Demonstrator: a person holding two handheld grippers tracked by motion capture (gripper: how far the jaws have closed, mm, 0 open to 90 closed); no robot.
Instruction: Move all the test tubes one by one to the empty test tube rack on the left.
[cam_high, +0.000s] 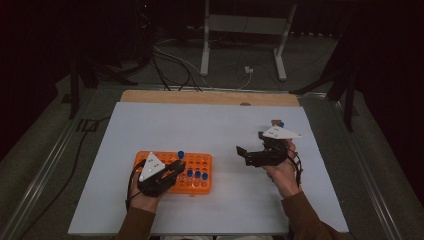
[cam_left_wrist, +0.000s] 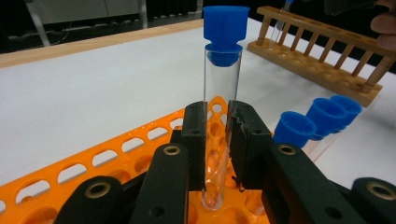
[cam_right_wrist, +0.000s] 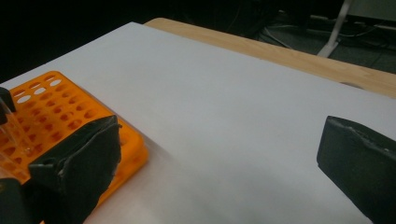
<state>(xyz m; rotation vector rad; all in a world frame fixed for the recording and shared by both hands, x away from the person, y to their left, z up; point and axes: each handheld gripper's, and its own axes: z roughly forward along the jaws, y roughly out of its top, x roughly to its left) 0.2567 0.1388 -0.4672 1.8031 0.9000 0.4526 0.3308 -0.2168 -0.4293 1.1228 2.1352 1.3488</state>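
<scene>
A clear test tube (cam_left_wrist: 218, 126) with a blue cap (cam_left_wrist: 226, 29) stood upright at the centre of the left gripper view, its rounded bottom resting in a hole of the orange rack (cam_left_wrist: 88, 163). In the high view we saw that rack (cam_high: 200, 161) left of centre on the white table (cam_high: 210, 125), the tube's cap (cam_high: 180, 154) rising above it.

Our left gripper (cam_left_wrist: 215, 140) was clamped on the tube's glass, its two black jaws pressing either side just above the rack. Three more blue-capped tubes (cam_left_wrist: 317, 122) leaned in the rack at right of that view, just beside the held one.

Our right gripper (cam_high: 243, 154) hovered right of centre in the high view, jaws wide apart with nothing between them, pointing toward the rack. A wooden rack (cam_left_wrist: 317, 51) lay at upper right of the left gripper view.

We judged the main risk to be tilt: lifting the tube off vertical could bind it in its hole and drag the light rack along. The smooth glass might also slip through the pads, or the cap might knock the neighbouring tubes. An incoming right gripper could bump the rack too.
</scene>
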